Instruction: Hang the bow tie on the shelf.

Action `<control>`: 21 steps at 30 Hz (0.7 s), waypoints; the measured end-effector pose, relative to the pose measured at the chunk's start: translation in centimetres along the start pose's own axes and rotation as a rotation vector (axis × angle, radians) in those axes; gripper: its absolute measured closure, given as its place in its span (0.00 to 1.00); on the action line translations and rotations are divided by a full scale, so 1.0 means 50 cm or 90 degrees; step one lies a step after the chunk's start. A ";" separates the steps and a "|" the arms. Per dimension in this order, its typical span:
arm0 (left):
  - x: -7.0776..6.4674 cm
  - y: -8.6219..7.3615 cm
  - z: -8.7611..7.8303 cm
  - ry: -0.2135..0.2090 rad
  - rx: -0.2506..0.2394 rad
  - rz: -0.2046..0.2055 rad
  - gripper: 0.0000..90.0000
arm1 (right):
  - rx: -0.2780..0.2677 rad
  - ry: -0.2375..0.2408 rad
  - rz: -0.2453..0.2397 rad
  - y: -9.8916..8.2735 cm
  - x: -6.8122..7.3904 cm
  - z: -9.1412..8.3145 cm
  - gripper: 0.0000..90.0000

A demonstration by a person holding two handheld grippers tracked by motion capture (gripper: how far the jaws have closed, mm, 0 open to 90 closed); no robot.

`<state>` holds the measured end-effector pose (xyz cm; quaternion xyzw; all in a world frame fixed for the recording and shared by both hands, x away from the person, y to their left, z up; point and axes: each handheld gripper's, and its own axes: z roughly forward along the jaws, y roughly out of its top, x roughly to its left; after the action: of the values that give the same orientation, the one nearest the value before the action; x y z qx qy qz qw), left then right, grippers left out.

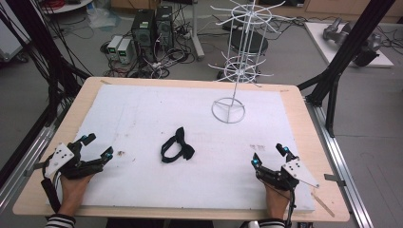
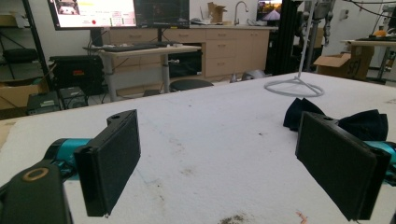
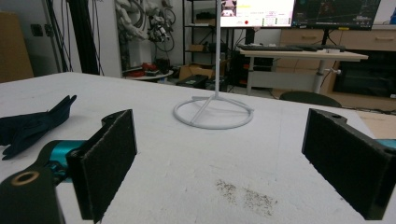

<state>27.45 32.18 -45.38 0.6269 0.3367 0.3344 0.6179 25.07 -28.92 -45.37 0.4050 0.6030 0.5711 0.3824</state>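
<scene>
**Waiting With Both Grippers Open, Bow Tie In The Middle**

Resting near the front edge of the tabletop (image 1: 294, 102), both grippers sit with their jaws spread wide and nothing between them. The left gripper (image 1: 98, 146) is at the front left. The right gripper (image 1: 270, 156) is at the front right.

A dark bow tie (image 1: 177, 145) lies flat on the white cover, about halfway between the two grippers. From the left gripper it lies toward 3 o'clock. From the right gripper it lies toward 9 o'clock. The bow tie's long side runs slanted, from about 7 o'clock up to about 1 o'clock, with its strap looped on the left part.

In the left gripper view the bow tie (image 2: 359, 122) peeks out just behind the jaw on the right side of that view. In the right gripper view it (image 3: 32, 125) lies off to the left, past the jaw on that side.

A white wire rack (image 1: 237, 52) stands toward the back, at about 1 o'clock from the bow tie, well apart from it.

It looks like the left gripper is a little nearer to the bow tie, but only by a bit. Either one could likely reach it by sliding sideways toward the middle.
</scene>
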 end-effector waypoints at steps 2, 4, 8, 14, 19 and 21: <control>0.000 0.000 0.000 0.000 0.002 0.000 0.16 | -0.001 0.000 0.000 0.000 -0.001 0.000 0.10; 0.000 0.000 0.000 0.000 0.002 0.000 0.16 | -0.001 0.000 0.001 0.000 -0.001 0.000 0.10; 0.001 0.000 0.001 -0.001 0.003 -0.002 0.16 | -0.002 0.002 0.001 0.000 0.000 -0.001 0.10; 0.002 0.001 0.003 -0.001 0.010 -0.005 0.16 | -0.007 0.001 0.000 -0.001 0.000 -0.002 0.10; 0.002 0.002 0.003 -0.001 0.011 -0.005 0.16 | -0.006 0.000 0.001 -0.001 -0.001 -0.001 0.10; 0.003 0.002 0.003 -0.001 0.012 -0.007 0.16 | -0.006 0.000 0.000 0.000 -0.001 -0.001 0.10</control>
<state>27.68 32.23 -45.29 0.6308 0.3430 0.3273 0.6143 25.04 -28.97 -45.39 0.4030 0.6002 0.5740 0.3846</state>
